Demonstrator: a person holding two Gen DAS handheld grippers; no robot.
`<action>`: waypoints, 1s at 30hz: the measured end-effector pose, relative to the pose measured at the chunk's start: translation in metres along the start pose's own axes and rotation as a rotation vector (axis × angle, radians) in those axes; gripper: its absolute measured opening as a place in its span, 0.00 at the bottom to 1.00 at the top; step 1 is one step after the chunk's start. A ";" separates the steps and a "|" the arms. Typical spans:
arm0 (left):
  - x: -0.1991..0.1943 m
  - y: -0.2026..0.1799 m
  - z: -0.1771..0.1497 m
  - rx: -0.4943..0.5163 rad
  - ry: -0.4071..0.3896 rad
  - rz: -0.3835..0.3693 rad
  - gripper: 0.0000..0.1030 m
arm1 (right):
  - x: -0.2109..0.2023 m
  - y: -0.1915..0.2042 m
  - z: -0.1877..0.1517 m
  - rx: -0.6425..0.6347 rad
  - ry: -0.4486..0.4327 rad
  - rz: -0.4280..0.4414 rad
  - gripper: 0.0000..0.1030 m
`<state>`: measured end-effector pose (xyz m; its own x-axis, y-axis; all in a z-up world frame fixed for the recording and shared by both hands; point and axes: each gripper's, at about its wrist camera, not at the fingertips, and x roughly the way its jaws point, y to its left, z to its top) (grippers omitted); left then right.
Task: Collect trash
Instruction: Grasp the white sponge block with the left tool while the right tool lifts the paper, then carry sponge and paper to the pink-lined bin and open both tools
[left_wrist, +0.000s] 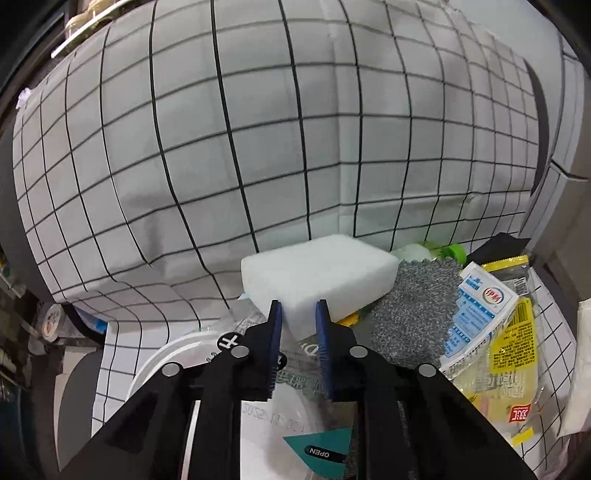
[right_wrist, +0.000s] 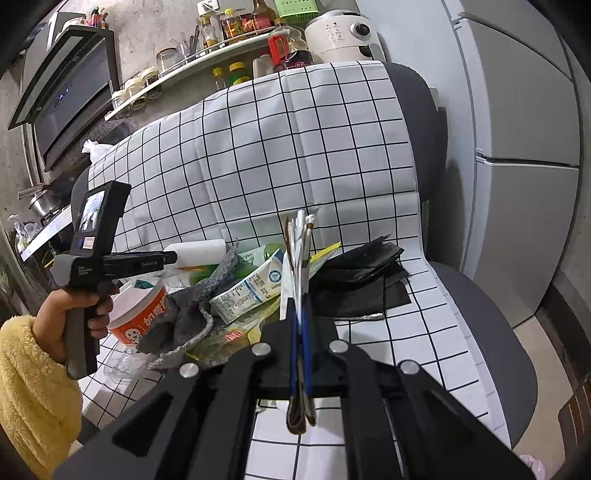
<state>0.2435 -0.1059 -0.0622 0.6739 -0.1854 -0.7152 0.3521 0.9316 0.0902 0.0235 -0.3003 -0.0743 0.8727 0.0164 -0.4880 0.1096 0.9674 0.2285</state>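
On the chair seat, over a checked cloth (right_wrist: 280, 147), trash sits in a heap: foam block (left_wrist: 317, 273), grey rag (left_wrist: 413, 314), milk carton (left_wrist: 476, 317), yellow wrapper (left_wrist: 513, 343), red cup (right_wrist: 138, 314), black sheets (right_wrist: 362, 273). Left hand-held gripper (left_wrist: 298, 308) jaws narrow, tips at the foam block's near corner; can't tell if the pads press it. Right hand-held gripper (right_wrist: 300, 291) clamped tight on a folded paper wad (right_wrist: 301, 243), held upright above the pile. A hand (right_wrist: 70, 314) in a yellow sleeve grips the left handle.
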 end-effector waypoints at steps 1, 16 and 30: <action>-0.006 0.000 0.000 0.000 -0.025 -0.007 0.16 | -0.002 0.000 0.000 -0.001 -0.004 -0.003 0.03; -0.173 -0.035 -0.084 -0.027 -0.309 -0.166 0.15 | -0.076 0.000 -0.022 0.033 -0.087 -0.051 0.03; -0.181 -0.180 -0.195 0.108 -0.257 -0.510 0.16 | -0.183 -0.074 -0.116 0.107 -0.122 -0.385 0.03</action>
<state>-0.0686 -0.1787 -0.0842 0.5331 -0.6851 -0.4963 0.7288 0.6699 -0.1419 -0.1996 -0.3458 -0.1002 0.8077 -0.3776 -0.4528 0.4821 0.8651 0.1384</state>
